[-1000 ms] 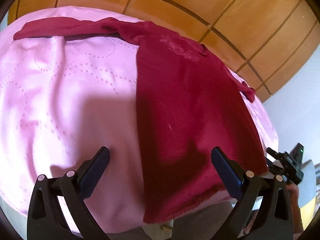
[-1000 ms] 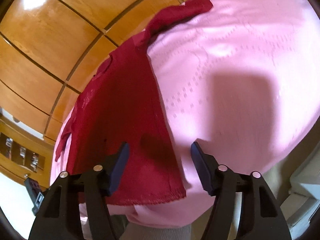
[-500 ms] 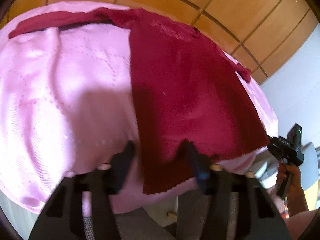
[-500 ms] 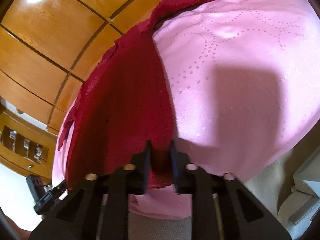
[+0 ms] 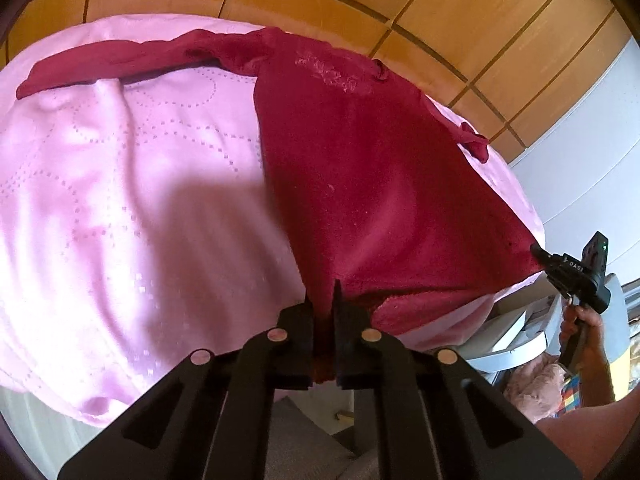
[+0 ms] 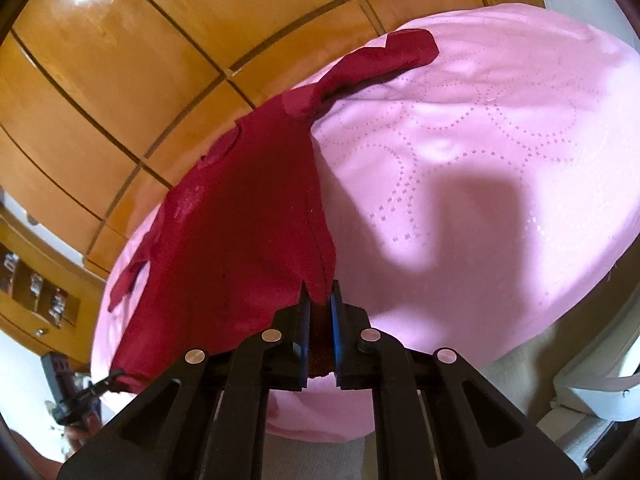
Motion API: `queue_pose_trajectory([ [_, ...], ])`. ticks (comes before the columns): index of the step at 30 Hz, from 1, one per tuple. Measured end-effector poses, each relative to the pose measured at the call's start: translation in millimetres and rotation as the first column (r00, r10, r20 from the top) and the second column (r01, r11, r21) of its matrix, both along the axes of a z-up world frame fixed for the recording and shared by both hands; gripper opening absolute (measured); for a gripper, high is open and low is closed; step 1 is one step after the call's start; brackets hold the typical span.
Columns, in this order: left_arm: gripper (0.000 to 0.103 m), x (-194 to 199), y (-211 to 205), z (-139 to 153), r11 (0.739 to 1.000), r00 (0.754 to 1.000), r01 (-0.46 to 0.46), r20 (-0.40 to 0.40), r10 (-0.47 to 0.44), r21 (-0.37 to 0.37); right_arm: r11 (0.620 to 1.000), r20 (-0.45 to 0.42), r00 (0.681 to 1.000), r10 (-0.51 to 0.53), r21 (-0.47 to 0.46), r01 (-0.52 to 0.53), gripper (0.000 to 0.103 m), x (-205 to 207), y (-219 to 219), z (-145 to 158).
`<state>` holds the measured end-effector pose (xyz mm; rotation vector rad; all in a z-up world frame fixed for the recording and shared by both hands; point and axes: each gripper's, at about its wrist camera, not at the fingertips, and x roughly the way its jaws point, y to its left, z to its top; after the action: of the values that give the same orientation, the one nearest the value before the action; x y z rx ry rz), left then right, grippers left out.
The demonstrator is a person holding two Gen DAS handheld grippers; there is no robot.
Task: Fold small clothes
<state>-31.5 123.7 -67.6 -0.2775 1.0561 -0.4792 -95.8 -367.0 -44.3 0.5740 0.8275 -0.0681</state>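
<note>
**Two grippers pinch the bottom corners of a red top**

Left wrist view: The left gripper (image 5: pixel 322 300) has just been closing, and now its two black fingers are pressed together on the bottom edge of the dark red top (image 5: pixel 372 184). A little strip of red cloth shows between the fingers. The top lies on a pink cover (image 5: pixel 120 208) with dotted circle patterns. One long sleeve (image 5: pixel 120 60) stretches out to the left along the far side of the cover. The other sleeve (image 5: pixel 472 140) is bunched up on the right. There is a pale, faded print on the chest. The hem looks a bit lifted near the fingers. On the right side, the right gripper (image 5: pixel 538 252) holds the other bottom corner of the top, and a hand (image 5: pixel 580 328) holds its handle. Behind the cover is a wall of shiny wooden panels (image 5: pixel 440 4).

Right wrist view: The right gripper (image 6: pixel 319 300) has just been closing too, and its fingers with blue pads are clamped on the near corner of the red top (image 6: pixel 240 220). Red cloth sits between the pads. The top runs away toward the wooden panels (image 6: pixel 120 60), and its long sleeve (image 6: pixel 384 60) lies across the pink cover (image 6: pixel 480 160). A dark shadow falls on the cover to the right. Low on the left, the left gripper's tip (image 6: pixel 114 374) holds the other corner.
</note>
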Motion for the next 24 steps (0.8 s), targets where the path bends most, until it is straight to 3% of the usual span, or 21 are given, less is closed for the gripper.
queue_pose_trajectory([
  [4,0.006,4,-3,-25,1.000,0.999,-0.003,-0.051,0.004,0.030,1.000,-0.082,0.997,-0.014,0.005,0.014,0.008,5,-3,-31],
  [8,0.008,2,-5,-29,0.999,1.000,0.000,-0.029,0.001,0.046,1.000,-0.114,0.993,-0.023,-0.013,0.021,0.008,7,-1,-53],
  [10,0.016,1,-7,-26,0.998,1.000,0.017,-0.023,-0.016,0.065,1.000,-0.104,0.994,-0.021,-0.012,0.020,0.016,7,0,-50],
  [12,0.036,0,-6,-20,0.997,1.000,0.023,-0.002,-0.023,0.074,0.998,-0.102,0.995,-0.018,-0.059,0.012,0.035,8,3,-42],
  [14,0.049,2,-5,-11,0.997,0.999,0.000,0.032,-0.002,0.082,0.992,-0.089,0.995,-0.035,-0.121,0.024,0.049,9,4,-32],
  [17,0.056,11,2,3,0.996,0.996,-0.047,0.083,0.041,0.069,0.982,-0.030,0.997,-0.075,-0.173,0.069,0.051,15,1,-12],
  [18,0.065,16,4,6,0.996,0.993,-0.067,0.098,0.061,0.058,0.981,-0.001,0.997,-0.080,-0.179,0.078,0.051,20,1,-4],
  [20,0.073,29,6,11,0.992,0.987,-0.113,0.120,0.107,0.049,0.979,0.040,0.996,-0.075,-0.185,0.081,0.051,32,3,4],
  [24,0.085,63,22,13,0.968,0.962,-0.249,0.120,0.247,0.007,0.979,0.069,0.998,-0.003,-0.204,0.017,0.051,78,27,11],
])
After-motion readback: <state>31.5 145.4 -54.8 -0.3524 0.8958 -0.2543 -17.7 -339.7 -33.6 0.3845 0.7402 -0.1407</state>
